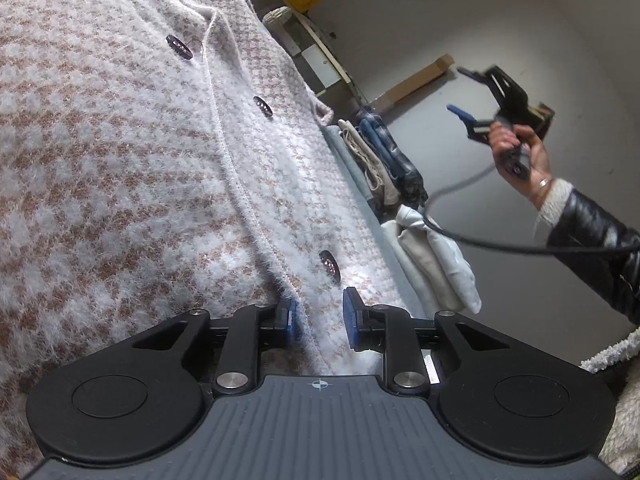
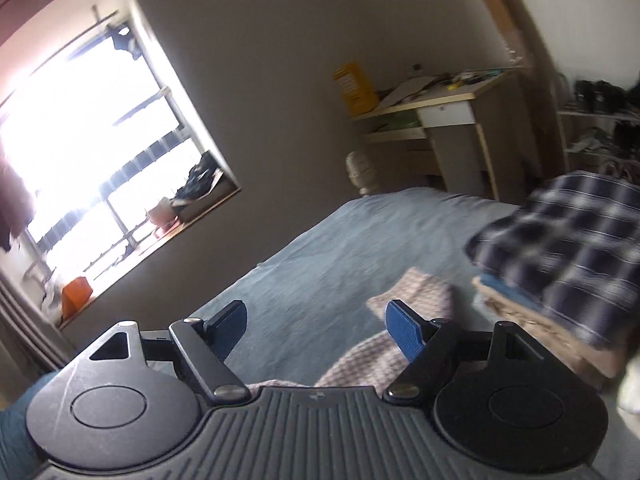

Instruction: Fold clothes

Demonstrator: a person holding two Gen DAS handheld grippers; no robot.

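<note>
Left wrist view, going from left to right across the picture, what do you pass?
Houndstooth coat → its row of dark buttons → stack of folded clothes on the bed edge → right gripper, held up in the person's hand → black sleeve.

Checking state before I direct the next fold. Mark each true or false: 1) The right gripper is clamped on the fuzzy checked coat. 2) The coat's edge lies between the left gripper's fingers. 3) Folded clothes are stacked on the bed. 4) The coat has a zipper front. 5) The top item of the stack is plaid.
1) False. The right gripper is open and holds nothing, raised above the bed.
2) True. The coat runs between the left gripper fingers, which stand slightly apart.
3) True. The stack sits on the bed.
4) False. It closes with dark buttons.
5) True. A plaid shirt lies on top.
</note>
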